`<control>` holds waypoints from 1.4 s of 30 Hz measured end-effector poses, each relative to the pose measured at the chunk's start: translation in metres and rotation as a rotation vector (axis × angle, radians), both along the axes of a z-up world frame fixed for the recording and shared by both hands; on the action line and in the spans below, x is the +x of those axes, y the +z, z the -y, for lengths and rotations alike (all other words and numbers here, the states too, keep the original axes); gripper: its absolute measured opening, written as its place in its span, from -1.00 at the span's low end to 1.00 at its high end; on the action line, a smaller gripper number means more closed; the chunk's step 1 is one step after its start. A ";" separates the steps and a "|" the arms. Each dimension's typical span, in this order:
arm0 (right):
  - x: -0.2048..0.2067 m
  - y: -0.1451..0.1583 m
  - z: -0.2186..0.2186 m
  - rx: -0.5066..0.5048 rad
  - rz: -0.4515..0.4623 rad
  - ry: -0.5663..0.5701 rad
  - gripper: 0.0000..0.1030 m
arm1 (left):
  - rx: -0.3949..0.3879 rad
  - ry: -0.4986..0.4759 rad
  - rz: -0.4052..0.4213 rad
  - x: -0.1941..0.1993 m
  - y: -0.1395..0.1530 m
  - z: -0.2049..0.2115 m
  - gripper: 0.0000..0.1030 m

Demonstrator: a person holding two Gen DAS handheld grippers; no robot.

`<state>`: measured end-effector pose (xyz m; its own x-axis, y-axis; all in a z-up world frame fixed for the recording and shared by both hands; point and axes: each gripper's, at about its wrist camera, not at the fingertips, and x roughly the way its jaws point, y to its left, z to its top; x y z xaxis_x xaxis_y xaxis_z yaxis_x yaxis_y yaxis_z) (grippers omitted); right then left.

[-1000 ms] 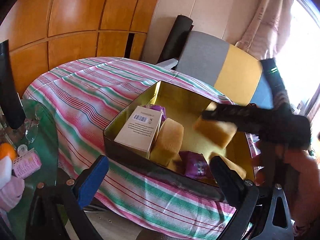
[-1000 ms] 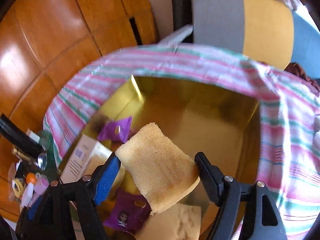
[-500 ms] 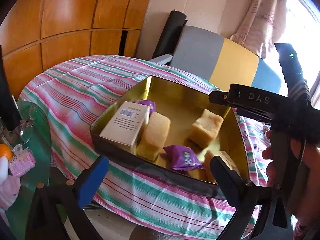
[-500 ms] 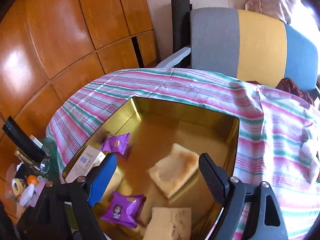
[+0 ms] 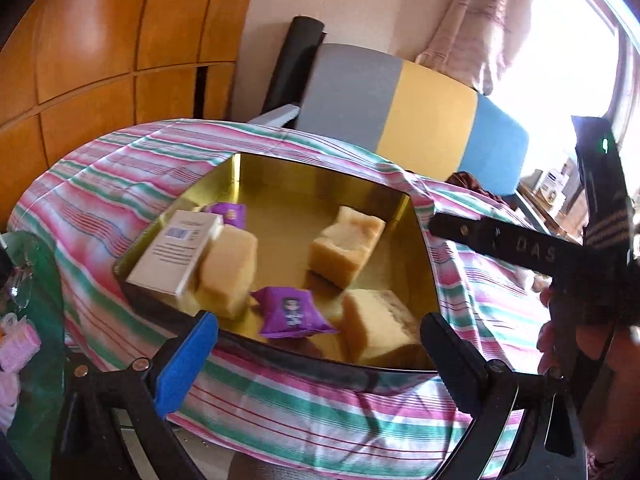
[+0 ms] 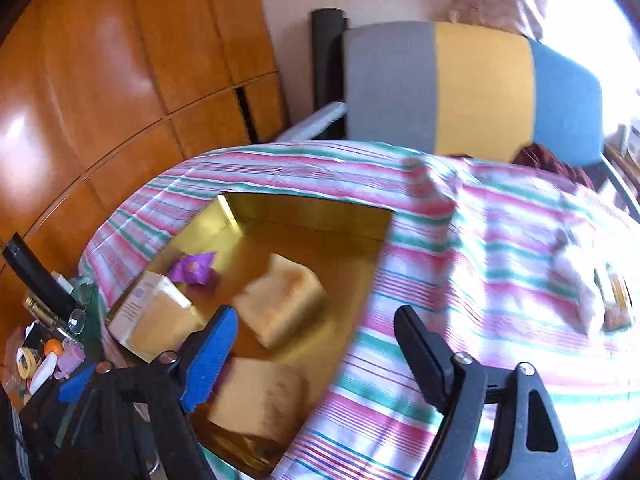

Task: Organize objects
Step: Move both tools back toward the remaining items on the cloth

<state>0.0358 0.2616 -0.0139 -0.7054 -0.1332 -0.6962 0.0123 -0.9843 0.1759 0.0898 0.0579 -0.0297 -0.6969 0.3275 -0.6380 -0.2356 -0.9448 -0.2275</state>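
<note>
An open gold tin lies on the striped cloth. It holds a white carton, three yellow sponge-like blocks and two purple packets. My left gripper hangs open over the tin's near wall, nothing between its fingers. My right gripper is over the tin's right edge, apart from the dropped block; its jaws are closing on nothing. Its black body and the hand holding it show at the right of the left wrist view.
A chair with a grey, yellow and blue back stands behind the table. Wooden cabinets fill the left. A glass side table with small bottles sits at the left. A white wad and a yellow packet lie on the cloth, right.
The right gripper let go of the yellow block, which now lies in the tin, then drew back and rightward. The left gripper shifted a little, with the tin more central in its view.
</note>
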 end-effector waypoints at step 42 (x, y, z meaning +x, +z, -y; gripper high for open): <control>0.042 -0.058 -0.314 0.166 0.070 -0.575 0.43 | -0.155 -0.367 0.045 0.027 0.003 -0.191 0.99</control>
<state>0.0778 0.5759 -0.0715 -0.5837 0.3707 -0.7225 -0.5361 -0.8441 0.0000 0.1167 0.2492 -0.0264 -0.5214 0.4472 -0.7268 -0.5572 -0.8235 -0.1070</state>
